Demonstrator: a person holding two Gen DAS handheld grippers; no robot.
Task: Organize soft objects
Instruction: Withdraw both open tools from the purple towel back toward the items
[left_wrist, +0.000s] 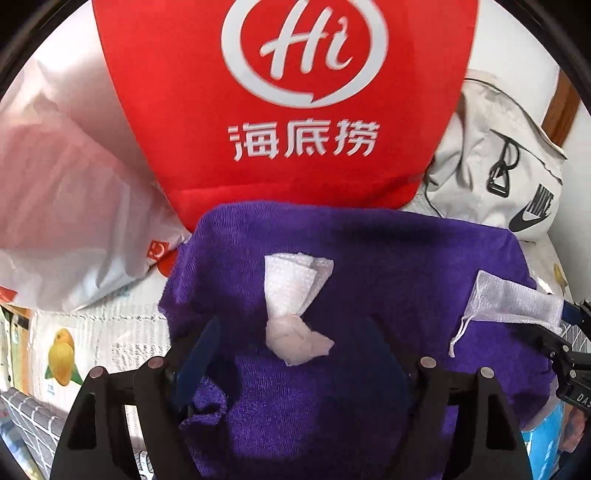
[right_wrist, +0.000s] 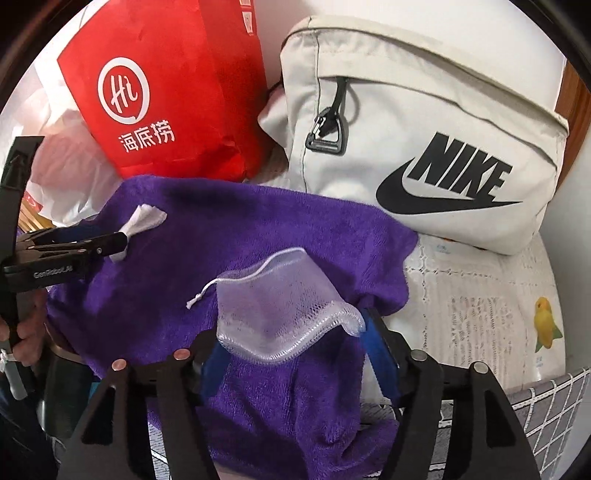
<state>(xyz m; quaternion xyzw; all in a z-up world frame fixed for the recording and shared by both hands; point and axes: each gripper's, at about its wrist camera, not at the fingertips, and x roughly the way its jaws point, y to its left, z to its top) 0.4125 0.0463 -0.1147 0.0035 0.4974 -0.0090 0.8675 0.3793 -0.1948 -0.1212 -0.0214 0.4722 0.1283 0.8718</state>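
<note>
A purple towel (left_wrist: 369, 251) lies spread on the surface, also seen in the right wrist view (right_wrist: 258, 229). On it rests a crumpled white tissue (left_wrist: 291, 295), loose between the wide-apart fingers of my left gripper (left_wrist: 295, 354), which is open. A white mesh drawstring pouch (right_wrist: 277, 314) lies on the towel between the blue pads of my right gripper (right_wrist: 295, 354), also open, with one pouch corner draped by the right pad. From the left wrist the pouch (left_wrist: 509, 299) and the right gripper (left_wrist: 565, 325) show at the right edge. The left gripper (right_wrist: 110, 238) is beside the tissue (right_wrist: 146, 219).
A red paper bag (left_wrist: 280, 110) with a white logo stands behind the towel, a white plastic bag (left_wrist: 74, 221) to its left. A beige backpack (right_wrist: 424, 147) leans at the back right. Printed sheet with yellow fruit (right_wrist: 480, 314) and checked cloth (right_wrist: 554, 413) cover the surface. A hand (right_wrist: 26, 332) holds the left gripper.
</note>
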